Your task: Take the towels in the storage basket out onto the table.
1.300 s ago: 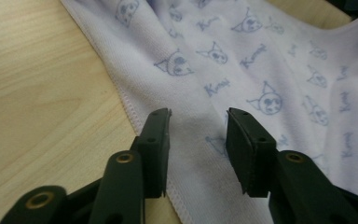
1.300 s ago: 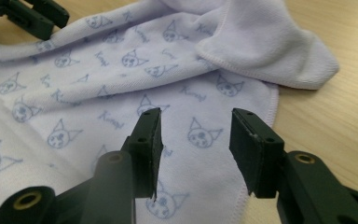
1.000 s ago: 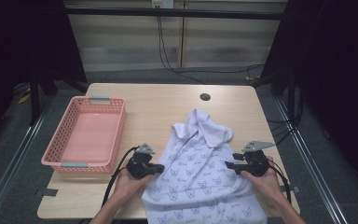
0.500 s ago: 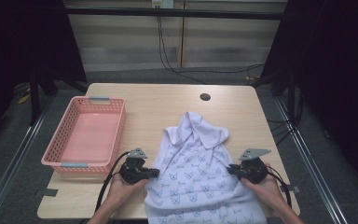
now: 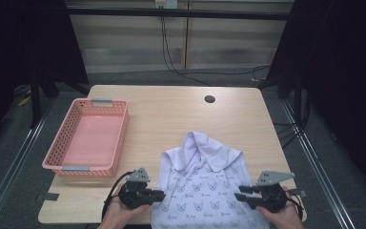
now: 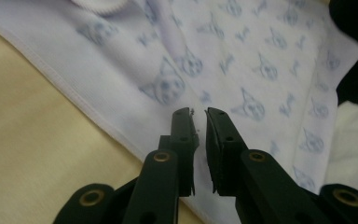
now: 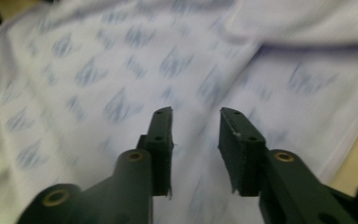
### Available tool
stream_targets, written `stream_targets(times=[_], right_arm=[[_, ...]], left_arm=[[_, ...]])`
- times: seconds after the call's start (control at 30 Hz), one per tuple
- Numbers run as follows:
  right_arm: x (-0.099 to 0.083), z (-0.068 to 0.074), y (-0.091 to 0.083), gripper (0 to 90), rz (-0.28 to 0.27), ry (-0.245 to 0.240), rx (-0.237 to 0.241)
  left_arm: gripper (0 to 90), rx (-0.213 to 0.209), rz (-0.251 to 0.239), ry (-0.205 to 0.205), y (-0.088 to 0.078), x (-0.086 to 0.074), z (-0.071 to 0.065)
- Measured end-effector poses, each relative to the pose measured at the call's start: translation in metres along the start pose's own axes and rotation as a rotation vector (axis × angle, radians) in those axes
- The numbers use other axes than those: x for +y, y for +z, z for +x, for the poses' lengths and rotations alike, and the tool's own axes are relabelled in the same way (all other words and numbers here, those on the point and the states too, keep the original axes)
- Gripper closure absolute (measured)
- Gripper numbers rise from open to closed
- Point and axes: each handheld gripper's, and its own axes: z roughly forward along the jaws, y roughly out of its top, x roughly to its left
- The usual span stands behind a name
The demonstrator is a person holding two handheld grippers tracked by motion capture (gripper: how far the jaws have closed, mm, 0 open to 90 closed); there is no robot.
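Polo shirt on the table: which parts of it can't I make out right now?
- Polo shirt hem: high view, cut off by the bottom edge.
- Printed wording under the cat faces: high view, too small to read.
- Print in the right gripper view: smeared by motion blur.
- Collar: left gripper view, cut off by the top edge.

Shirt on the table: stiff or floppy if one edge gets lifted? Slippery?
Probably floppy: the shirt lies flat in soft folds, its collar rumpled, so a lifted edge would likely sag and drag the rest. Likely light, thin knit fabric. Probably not slippery: the ribbed hem should give pads some grip.
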Motion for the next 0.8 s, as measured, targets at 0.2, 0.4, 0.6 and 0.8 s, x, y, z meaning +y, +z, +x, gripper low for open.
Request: stream_targets(times=[0.2,0.4,0.6,0.8], right_arm=[[0.039,-0.031,0.041,58.4,-0.023,-0.038,-0.021],[0.050,-0.039,0.078,50.8,0.010,-0.069,-0.002],[0.049,-0.034,0.089,47.3,0.021,-0.118,-0.005],[0.055,-0.033,0.093,80.0,-0.019,-0.102,-0.054]], left_arm=[[71.0,0.045,-0.097,0.004,0.017,0.032,0.014],[58.4,0.056,-0.115,0.012,0.039,0.048,0.021],[57.8,0.081,-0.083,0.008,0.058,0.051,0.025],[87.7,0.068,-0.127,0.001,0.048,0.052,0.029]])
